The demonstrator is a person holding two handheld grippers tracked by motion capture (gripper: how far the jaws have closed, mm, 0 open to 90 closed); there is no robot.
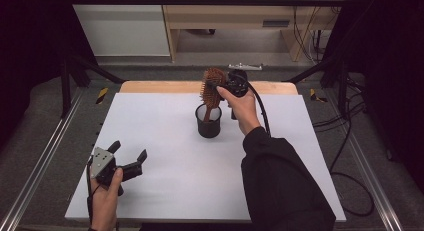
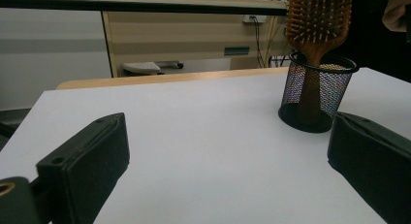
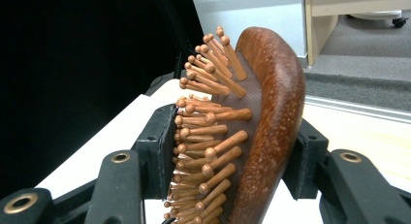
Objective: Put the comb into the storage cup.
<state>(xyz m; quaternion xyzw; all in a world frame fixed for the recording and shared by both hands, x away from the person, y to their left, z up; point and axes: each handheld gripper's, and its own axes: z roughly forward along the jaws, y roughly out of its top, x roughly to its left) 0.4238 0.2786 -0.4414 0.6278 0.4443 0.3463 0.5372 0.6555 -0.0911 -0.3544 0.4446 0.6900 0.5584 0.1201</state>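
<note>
Hairbrush (image 1: 212, 87) stands upright, handle down in mesh cup (image 1: 208, 122); right gripper (image 1: 223, 86) clamps its head from the side, so exit is straight up. Left gripper (image 1: 129, 158) spread wide, idle, well apart.

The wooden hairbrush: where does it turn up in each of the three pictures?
High view: the hairbrush stands top centre, handle down in the black mesh cup, its head clamped by the right claw.
Left gripper view: upper right, handle inside the same mesh cup, bristles facing the camera.
Right gripper view: close up at centre, head edge-on between that claw's black jaws.
Shared landmark: the white table, also in the left and right gripper views.
</note>
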